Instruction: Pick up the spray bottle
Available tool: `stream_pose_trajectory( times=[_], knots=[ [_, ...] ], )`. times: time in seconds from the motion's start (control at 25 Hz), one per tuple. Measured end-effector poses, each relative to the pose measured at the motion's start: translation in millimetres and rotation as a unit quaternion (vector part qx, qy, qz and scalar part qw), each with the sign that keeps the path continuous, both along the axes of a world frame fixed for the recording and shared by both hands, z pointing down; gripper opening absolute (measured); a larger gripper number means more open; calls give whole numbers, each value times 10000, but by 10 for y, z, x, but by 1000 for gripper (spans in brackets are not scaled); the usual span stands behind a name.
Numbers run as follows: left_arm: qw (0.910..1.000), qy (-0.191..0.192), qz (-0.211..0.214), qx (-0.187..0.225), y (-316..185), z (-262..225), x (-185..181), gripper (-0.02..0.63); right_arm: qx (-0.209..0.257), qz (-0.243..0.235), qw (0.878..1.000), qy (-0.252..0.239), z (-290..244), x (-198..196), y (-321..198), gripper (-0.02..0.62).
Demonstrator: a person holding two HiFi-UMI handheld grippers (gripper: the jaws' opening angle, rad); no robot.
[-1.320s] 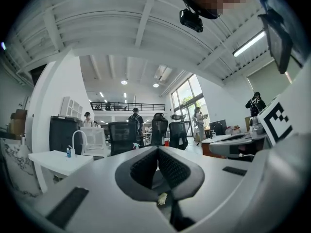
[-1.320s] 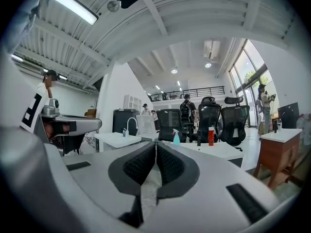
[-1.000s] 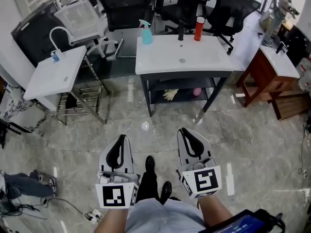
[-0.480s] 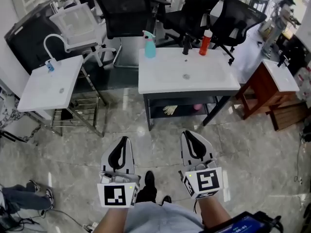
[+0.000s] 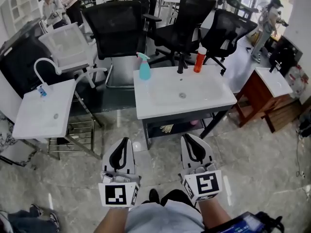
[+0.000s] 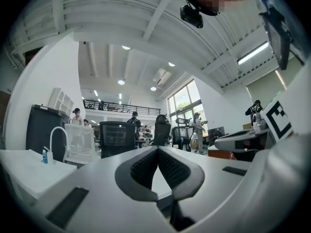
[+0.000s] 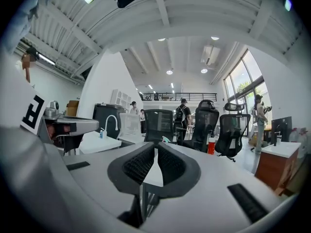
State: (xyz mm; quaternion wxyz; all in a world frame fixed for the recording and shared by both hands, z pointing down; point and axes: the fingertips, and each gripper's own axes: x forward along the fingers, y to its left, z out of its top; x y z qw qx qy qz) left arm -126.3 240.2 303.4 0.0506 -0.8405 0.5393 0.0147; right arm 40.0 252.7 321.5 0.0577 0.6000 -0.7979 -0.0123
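Bright, even light fills the room: daylight from tall windows [image 7: 240, 76] at 2 o'clock in the right gripper view, plus ceiling lamps [image 6: 125, 47]. The glossy floor [image 5: 257, 144] carries faint glare. Shadows are soft. Both gripper views bulge fisheye-style, with black corners.

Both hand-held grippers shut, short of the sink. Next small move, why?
Probably reach the left hand-held gripper toward the spray bottle, opening its jaws: the bottle stands upright at the sink's back left corner, nearer that side; it and the right hand-held gripper are shut, empty and short of the sink.
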Motion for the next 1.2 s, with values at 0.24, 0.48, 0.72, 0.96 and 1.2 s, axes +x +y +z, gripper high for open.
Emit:
stream_pose_trajectory(
  times=[0.24, 0.48, 0.72, 0.96, 1.2],
  knots=[
    [9994, -138, 223, -230, -270, 192, 104, 18, -107, 194, 9997, -88, 121, 87, -251, 35],
    [9980, -280, 352, -441, -645, 394, 325, 18, -85, 385, 9992, -44, 199, 378, -635, 37],
    [9972, -439, 361, -488, -1240, 472, 544, 18, -78, 393, 9991, -164, 252, 595, -1273, 37],
    [9962, -554, 299, -606, -1896, 526, 762, 18, -272, 216, 9990, -271, 387, 734, -1986, 37],
    [9964, -550, -48, -647, -2422, 397, 836, 18, -317, -146, 9988, -332, 291, 768, -2632, 37]
  ],
)
